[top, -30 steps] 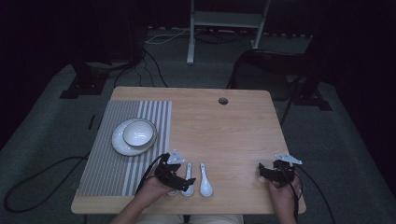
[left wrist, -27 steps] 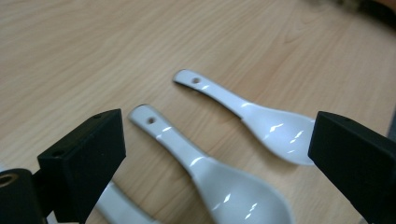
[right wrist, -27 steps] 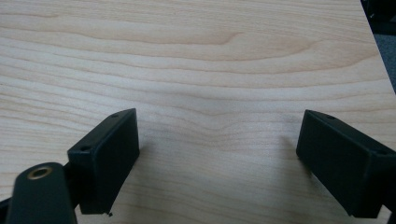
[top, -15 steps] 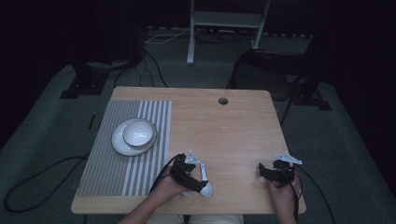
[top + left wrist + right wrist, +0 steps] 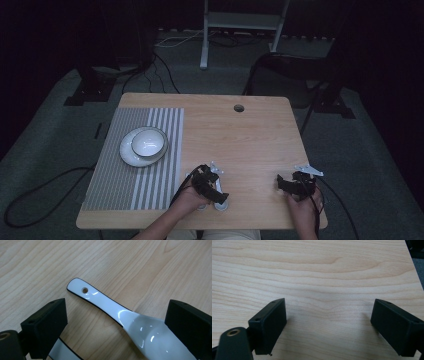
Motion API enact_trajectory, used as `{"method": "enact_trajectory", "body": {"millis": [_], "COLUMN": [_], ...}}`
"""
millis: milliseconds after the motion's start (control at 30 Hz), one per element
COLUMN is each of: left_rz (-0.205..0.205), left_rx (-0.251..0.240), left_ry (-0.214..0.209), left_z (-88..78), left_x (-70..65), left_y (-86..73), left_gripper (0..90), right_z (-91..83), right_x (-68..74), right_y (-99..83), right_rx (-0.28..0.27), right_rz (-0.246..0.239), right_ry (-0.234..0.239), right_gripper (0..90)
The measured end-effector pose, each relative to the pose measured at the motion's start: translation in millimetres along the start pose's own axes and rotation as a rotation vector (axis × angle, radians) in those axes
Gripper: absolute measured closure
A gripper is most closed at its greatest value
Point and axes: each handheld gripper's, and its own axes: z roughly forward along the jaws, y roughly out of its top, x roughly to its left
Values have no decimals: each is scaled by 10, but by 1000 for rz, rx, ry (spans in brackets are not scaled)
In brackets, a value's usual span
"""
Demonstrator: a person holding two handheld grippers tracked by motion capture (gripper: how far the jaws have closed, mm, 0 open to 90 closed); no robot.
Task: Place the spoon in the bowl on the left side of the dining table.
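The left claw (image 5: 110, 322) has slid over onto the right-hand white ceramic spoon (image 5: 125, 322), jaws wide, empty, straddling it, likely about to grip; right claw (image 5: 329, 325) idles open.

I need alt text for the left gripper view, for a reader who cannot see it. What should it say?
A white spoon with a thin dark rim lies on a light wooden table, between the two open black jaws of the left gripper. Its handle, with a small hole near the end, points to the upper left. Part of a second white piece shows at the bottom edge.
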Motion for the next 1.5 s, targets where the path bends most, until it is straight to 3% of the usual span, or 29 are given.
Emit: {"method": "enact_trajectory", "body": {"millis": [267, 333, 433, 567, 700, 733, 833, 900, 967, 1100, 1133, 1200, 1467, 1500], "left_rz": [-5, 11, 32, 46, 56, 58, 82, 74, 59, 69, 95, 123, 173, 175], "left_rx": [28, 31, 15, 10, -3, -7, -10, -6, 19, 24, 21, 20, 19, 15], "left_ry": [-4, 3, 0, 19, 31, 22, 36, 31, 50, 52, 58, 64, 41, 33], "left_z": [83, 96, 96, 113, 107, 107, 110, 115, 128, 128, 120, 120, 140, 149], "left_x": [1, -17, -56, -89, -101, -103, -123, -119, -120, -123, -144, -168, -250, -263], "left_y": [52, 67, 79, 97, 107, 106, 109, 117, 132, 133, 137, 140, 169, 176], "left_gripper": [49, 51, 142, 174, 265, 369, 451, 437, 272, 268, 370, 444, 687, 687], "right_z": [0, 0, 0, 0, 0, 0, -1, 0, -1, 0, 0, 0, 0, 0], "right_x": [0, 0, 0, 0, 0, 0, 0, 0, 0, 0, 0, 0, 0, 0], "right_y": [0, 0, 0, 0, 0, 0, 0, 0, 0, 0, 0, 0, -1, -1], "right_rx": [0, 0, 0, 0, 0, 0, 0, 0, 0, 0, 0, 0, 0, 0], "right_rz": [0, 0, 0, 0, 0, 0, 1, 0, 1, 1, 0, 1, 0, 0], "right_ry": [0, 0, 0, 0, 0, 0, 0, 0, 0, 0, 0, 0, 0, -1], "right_gripper": [125, 126, 126, 125, 126, 126, 126, 126, 126, 127, 126, 126, 126, 126]}}
